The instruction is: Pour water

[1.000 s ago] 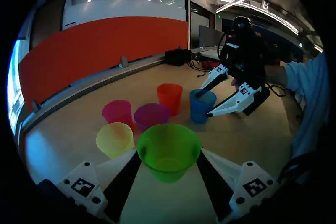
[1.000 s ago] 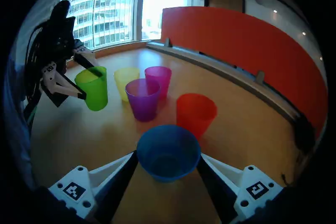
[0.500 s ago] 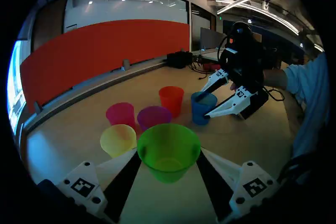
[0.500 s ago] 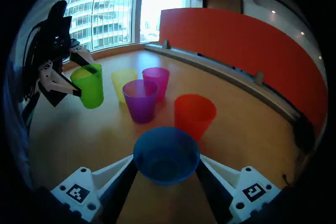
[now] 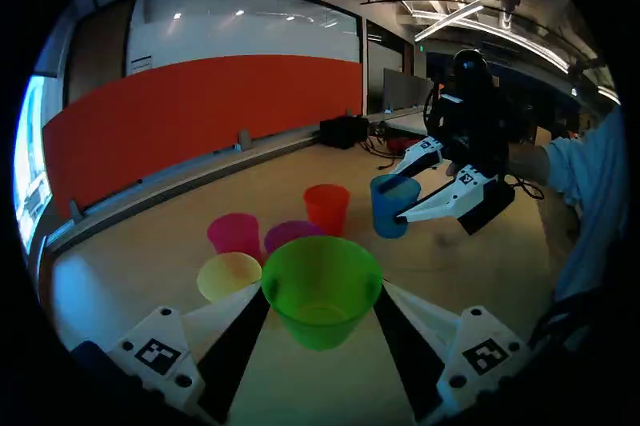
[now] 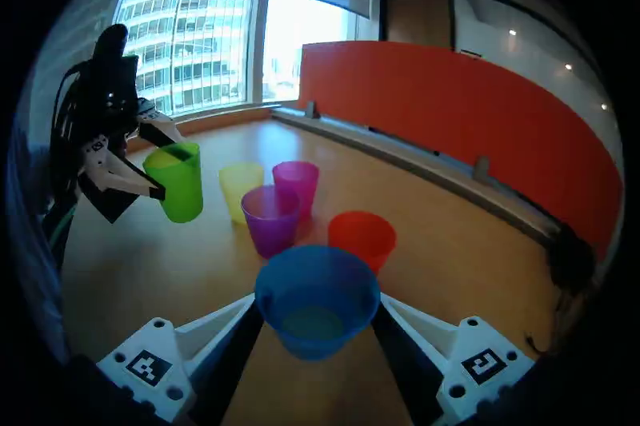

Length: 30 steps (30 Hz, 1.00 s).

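My left gripper (image 5: 322,310) is shut on a green cup (image 5: 322,288), held upright above the table; a little liquid shows at its bottom. My right gripper (image 6: 318,322) is shut on a blue cup (image 6: 317,310), also lifted and upright, with some liquid inside. In the left gripper view the blue cup (image 5: 392,205) hangs to the right between the right gripper's fingers (image 5: 446,196). In the right gripper view the green cup (image 6: 177,181) hangs at the left in the left gripper's fingers (image 6: 120,178).
On the wooden table (image 6: 448,250) stand a yellow cup (image 6: 239,190), a pink cup (image 6: 295,187), a purple cup (image 6: 271,220) and an orange cup (image 6: 362,239), close together. A red partition (image 5: 192,110) runs along the table's far edge. A sleeve (image 5: 588,186) is at the right.
Both grippers have lifted their cups off the table. The cups left standing look lower and smaller in both views.
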Tool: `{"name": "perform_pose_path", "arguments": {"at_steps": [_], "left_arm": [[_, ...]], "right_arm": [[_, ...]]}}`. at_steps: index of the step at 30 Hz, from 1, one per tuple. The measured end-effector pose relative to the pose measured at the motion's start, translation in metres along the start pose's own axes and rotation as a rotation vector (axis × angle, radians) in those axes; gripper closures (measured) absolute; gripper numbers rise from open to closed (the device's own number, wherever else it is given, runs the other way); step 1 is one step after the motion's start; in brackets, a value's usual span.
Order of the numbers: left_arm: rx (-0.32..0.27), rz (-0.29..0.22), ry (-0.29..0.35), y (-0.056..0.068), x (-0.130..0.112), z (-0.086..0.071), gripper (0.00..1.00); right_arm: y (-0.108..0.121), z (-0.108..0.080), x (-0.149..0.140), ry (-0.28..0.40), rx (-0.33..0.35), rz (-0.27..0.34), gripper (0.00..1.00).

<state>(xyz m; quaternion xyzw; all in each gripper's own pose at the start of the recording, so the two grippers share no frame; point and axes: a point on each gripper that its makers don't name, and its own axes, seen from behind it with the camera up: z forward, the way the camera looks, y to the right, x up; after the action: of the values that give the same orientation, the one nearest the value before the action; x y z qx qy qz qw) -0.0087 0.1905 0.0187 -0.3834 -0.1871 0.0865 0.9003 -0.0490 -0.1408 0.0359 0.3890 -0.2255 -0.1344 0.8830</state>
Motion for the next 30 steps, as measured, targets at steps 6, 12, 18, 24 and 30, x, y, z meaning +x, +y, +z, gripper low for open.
{"name": "perform_pose_path", "arguments": {"at_steps": [6,12,18,24,30], "left_arm": [[0.013,-0.010,0.054,-0.002,0.016,-0.006,0.14],[0.024,-0.018,0.116,-0.003,0.036,-0.013,0.14],[0.030,-0.019,0.174,-0.002,0.053,-0.020,0.13],[0.032,-0.008,0.228,0.001,0.072,-0.028,0.13],[0.025,-0.001,0.278,0.007,0.088,-0.034,0.13]], "right_arm": [[-0.001,-0.017,0.022,0.054,-0.014,-0.003,0.10],[-0.002,-0.031,0.042,0.102,-0.031,-0.003,0.10],[-0.006,-0.041,0.059,0.145,-0.044,-0.006,0.10],[-0.012,-0.050,0.075,0.194,-0.053,-0.003,0.10],[-0.016,-0.061,0.092,0.250,-0.059,0.007,0.10]]}}
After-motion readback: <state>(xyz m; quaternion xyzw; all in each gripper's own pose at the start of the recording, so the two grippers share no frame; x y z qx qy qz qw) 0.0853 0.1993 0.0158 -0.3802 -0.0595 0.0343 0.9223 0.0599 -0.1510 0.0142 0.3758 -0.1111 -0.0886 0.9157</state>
